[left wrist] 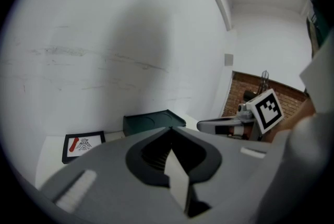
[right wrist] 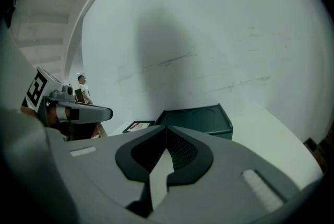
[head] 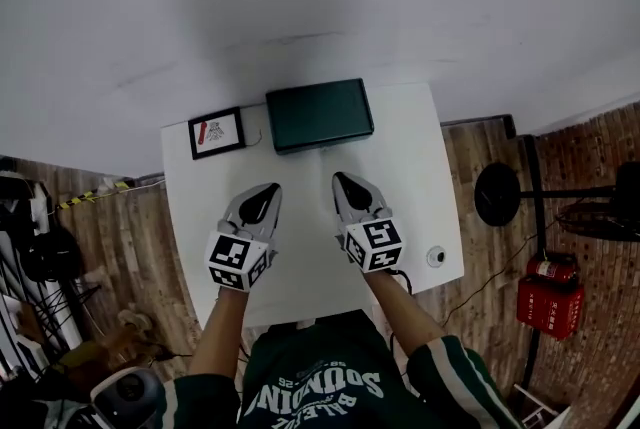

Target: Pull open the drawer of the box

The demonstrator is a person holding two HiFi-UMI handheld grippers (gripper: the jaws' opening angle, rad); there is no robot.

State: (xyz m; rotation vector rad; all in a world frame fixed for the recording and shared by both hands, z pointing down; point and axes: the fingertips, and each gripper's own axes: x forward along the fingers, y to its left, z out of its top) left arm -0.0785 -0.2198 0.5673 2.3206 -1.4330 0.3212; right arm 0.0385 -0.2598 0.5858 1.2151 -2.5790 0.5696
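Note:
A dark green box [head: 320, 114] stands at the far edge of the white table [head: 420, 177], against the wall; its drawer front looks flush with the body. The same box [left wrist: 151, 122] shows ahead in the left gripper view, and the box [right wrist: 201, 117] ahead in the right gripper view. My left gripper [head: 266, 194] hovers above the table, a short way in front of the box, jaws together and empty. Beside it my right gripper [head: 346, 185] is also shut with nothing held. Neither touches the box.
A small black-framed card [head: 216, 132] with a red mark lies left of the box. A small round white object [head: 436, 256] sits near the table's right front corner. A fan stand [head: 497, 193] and a red extinguisher [head: 551, 269] are on the floor at right.

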